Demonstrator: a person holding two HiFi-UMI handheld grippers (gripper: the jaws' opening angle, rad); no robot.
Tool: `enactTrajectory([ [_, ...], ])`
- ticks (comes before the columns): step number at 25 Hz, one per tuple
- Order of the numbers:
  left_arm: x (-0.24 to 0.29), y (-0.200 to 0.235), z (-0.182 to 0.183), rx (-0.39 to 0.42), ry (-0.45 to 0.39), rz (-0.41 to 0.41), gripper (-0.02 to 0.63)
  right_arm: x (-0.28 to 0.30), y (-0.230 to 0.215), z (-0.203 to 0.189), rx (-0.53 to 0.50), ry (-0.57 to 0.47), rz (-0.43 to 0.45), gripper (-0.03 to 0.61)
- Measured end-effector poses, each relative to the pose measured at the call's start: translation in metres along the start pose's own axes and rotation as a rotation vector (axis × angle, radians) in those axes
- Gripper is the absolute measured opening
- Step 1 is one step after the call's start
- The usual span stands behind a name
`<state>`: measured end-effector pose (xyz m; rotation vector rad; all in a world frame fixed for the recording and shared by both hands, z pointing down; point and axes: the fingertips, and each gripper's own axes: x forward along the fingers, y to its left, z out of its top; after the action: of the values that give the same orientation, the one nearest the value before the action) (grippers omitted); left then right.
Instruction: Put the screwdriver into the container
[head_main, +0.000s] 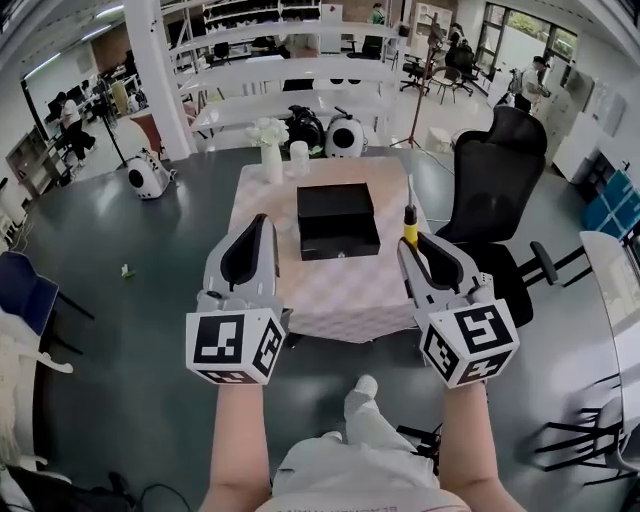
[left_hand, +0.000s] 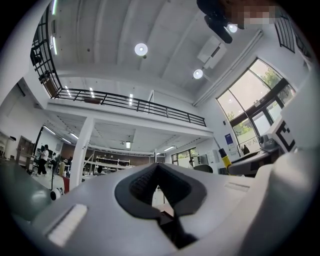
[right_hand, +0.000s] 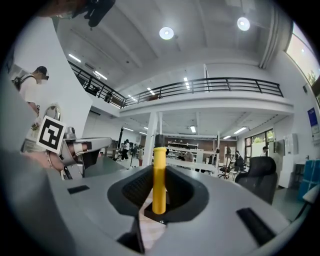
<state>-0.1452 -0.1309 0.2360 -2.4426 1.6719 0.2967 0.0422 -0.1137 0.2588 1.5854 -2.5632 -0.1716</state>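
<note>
A screwdriver with a yellow handle (head_main: 409, 226) stands upright between the jaws of my right gripper (head_main: 412, 248), which is shut on it; its thin shaft points up and away. In the right gripper view the yellow handle (right_hand: 159, 177) sits clamped between the dark pads, black collar on top. The black box-shaped container (head_main: 338, 208) rests on the checked table, just left of and beyond the screwdriver. My left gripper (head_main: 260, 232) is raised at the table's near left, jaws together with nothing between them. The left gripper view shows the screwdriver (left_hand: 226, 159) far to the right.
The small table (head_main: 340, 295) has a pale checked cloth. At its far edge stand a white vase of flowers (head_main: 270, 150) and a white jar (head_main: 299, 156). A black office chair (head_main: 497, 190) is close on the right. My knees are below the table's near edge.
</note>
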Motion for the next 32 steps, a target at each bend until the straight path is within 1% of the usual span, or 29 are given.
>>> enactTrajectory([
  [5, 0.032, 0.016, -0.017, -0.003, 0.014, 0.025, 0.008, 0.038, -0.021, -0.008, 0.006, 0.005, 0.030, 0.072],
  [10, 0.080, 0.027, -0.030, 0.014, 0.023, 0.049, 0.008, 0.087, -0.050, -0.016, 0.016, 0.013, 0.071, 0.072],
  [17, 0.153, 0.041, -0.044, 0.033, 0.021, 0.102, 0.008, 0.158, -0.100, -0.019, 0.010, 0.015, 0.139, 0.072],
  [22, 0.195, 0.050, -0.049, 0.052, 0.009, 0.153, 0.008, 0.198, -0.132, -0.025, 0.014, 0.016, 0.184, 0.072],
  [27, 0.218, 0.051, -0.065, 0.063, 0.036, 0.186, 0.008, 0.226, -0.149, -0.045, 0.024, 0.069, 0.244, 0.072],
  [32, 0.227, 0.056, -0.083, 0.061, 0.079, 0.203, 0.008, 0.246, -0.137, -0.081, 0.020, 0.170, 0.330, 0.072],
])
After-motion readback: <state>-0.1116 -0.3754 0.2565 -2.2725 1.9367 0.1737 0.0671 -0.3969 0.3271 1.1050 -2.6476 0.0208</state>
